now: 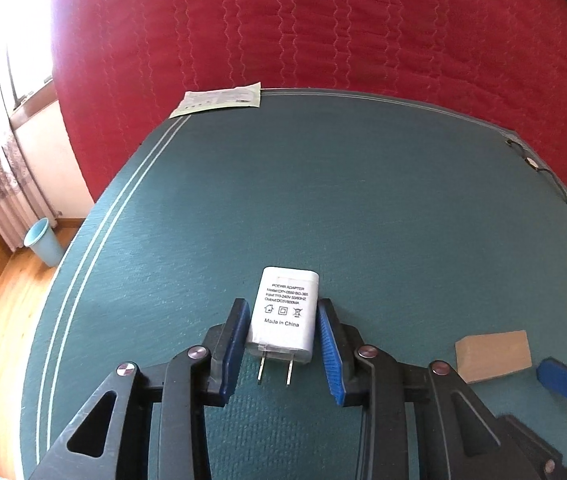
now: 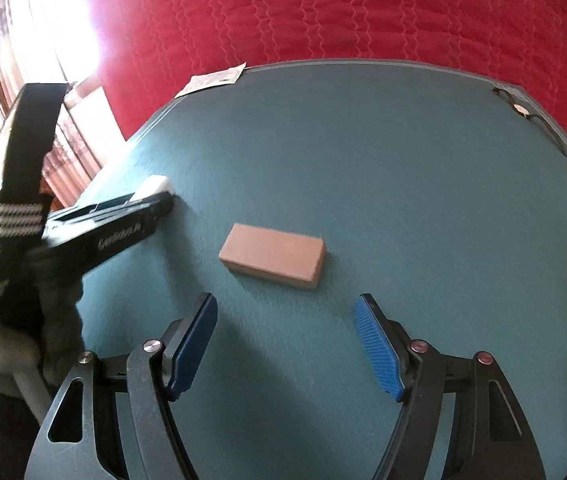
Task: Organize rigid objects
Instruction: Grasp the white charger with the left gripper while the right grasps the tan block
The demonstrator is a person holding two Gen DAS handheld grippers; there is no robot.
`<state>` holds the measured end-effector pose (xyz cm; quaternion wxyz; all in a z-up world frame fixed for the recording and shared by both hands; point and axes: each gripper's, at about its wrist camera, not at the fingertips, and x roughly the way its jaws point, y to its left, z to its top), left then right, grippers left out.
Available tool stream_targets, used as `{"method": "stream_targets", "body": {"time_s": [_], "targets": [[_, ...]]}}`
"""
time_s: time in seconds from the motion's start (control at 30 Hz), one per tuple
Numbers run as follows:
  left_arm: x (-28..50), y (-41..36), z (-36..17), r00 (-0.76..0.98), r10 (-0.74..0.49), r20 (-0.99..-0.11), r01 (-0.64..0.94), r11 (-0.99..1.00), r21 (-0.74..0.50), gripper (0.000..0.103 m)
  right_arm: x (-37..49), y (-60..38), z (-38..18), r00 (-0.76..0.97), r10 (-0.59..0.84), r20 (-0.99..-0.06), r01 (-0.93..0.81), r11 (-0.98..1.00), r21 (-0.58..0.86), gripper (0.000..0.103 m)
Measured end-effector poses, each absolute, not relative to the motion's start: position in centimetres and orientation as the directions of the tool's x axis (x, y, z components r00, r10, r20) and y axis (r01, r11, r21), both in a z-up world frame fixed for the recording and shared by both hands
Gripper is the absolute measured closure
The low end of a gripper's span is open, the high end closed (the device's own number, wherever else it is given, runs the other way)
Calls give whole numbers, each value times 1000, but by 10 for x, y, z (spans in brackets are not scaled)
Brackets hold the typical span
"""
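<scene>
power adapter (image 1: 283, 314) | clamped in left gripper (image 1: 283, 344) | on table (image 1: 363, 200)

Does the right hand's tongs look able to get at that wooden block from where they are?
Probably yes. The right tongs stand open, wider than the wooden block, which lies flat just ahead on the green table with bare surface between. The left tongs are off to the side, on the white adapter.

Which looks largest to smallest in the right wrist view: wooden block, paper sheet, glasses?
1. wooden block, though nearness to the camera helps it.
2-3. paper sheet and glasses: both far and alike, so unranked.
</scene>
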<state>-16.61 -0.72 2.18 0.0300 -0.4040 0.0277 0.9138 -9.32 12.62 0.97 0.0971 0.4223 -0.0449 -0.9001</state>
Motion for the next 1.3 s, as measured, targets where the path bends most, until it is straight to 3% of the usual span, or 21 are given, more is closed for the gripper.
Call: {"method": "stream_targets", "body": {"time_s": [0.57, 1.3], "targets": [[-164, -12, 20, -672, 15, -741, -51, -998, 27, 67, -131, 107, 10, -652, -156, -742, 121, -987, 102, 31], [-157, -22, 19, -666, 26, -746, -42, -999, 3, 67, -112, 109, 11, -644, -181, -744, 152, -983, 107, 30]]}}
